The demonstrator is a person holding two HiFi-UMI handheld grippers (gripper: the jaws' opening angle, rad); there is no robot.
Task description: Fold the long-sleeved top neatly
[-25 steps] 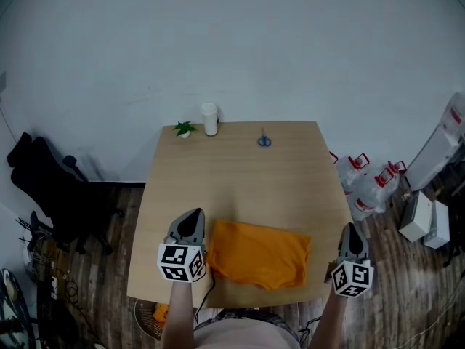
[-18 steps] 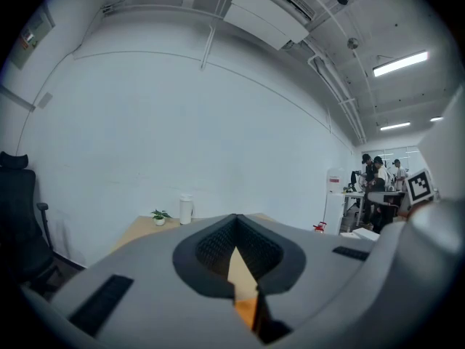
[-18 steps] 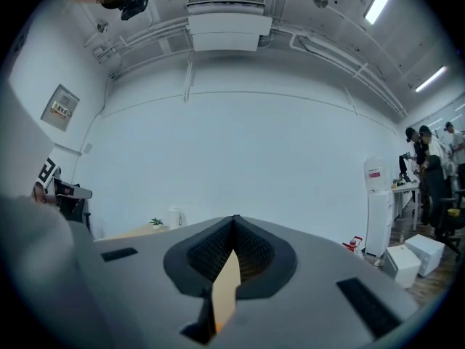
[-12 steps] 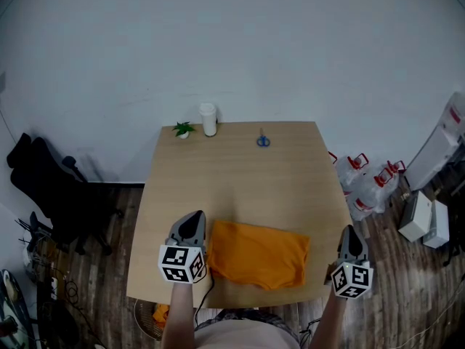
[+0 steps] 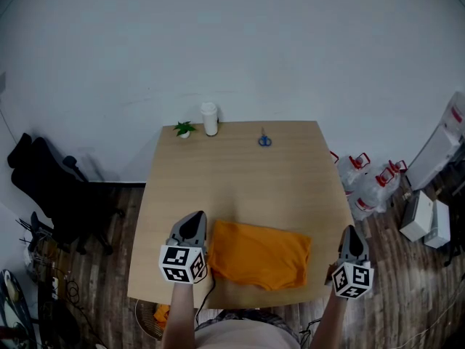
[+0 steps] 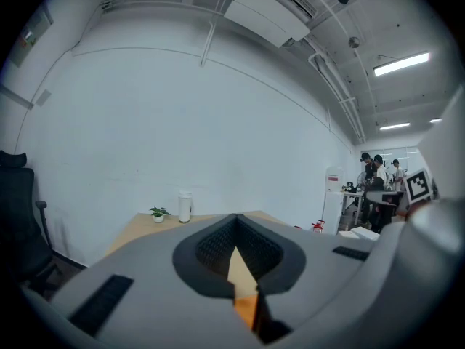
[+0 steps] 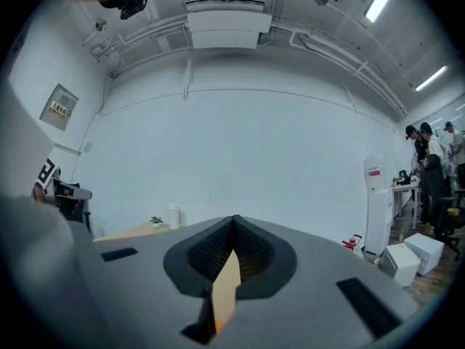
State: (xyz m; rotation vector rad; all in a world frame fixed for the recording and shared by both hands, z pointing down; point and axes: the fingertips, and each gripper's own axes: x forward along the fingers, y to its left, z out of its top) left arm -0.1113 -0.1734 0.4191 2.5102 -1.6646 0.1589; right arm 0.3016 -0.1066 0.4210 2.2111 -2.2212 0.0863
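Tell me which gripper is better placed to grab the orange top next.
Left, likely. The left gripper sits at the left edge of the orange top, while the right gripper hangs by the table edge, apart from the top. Both are shut and empty.

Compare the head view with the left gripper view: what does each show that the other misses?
Only the head view: the full outline of the folded orange top and the blue scissors. Only the left gripper view: people standing far off at right, and lit ceiling lights. Both: the wooden table, the small plant and the white container at its far edge.
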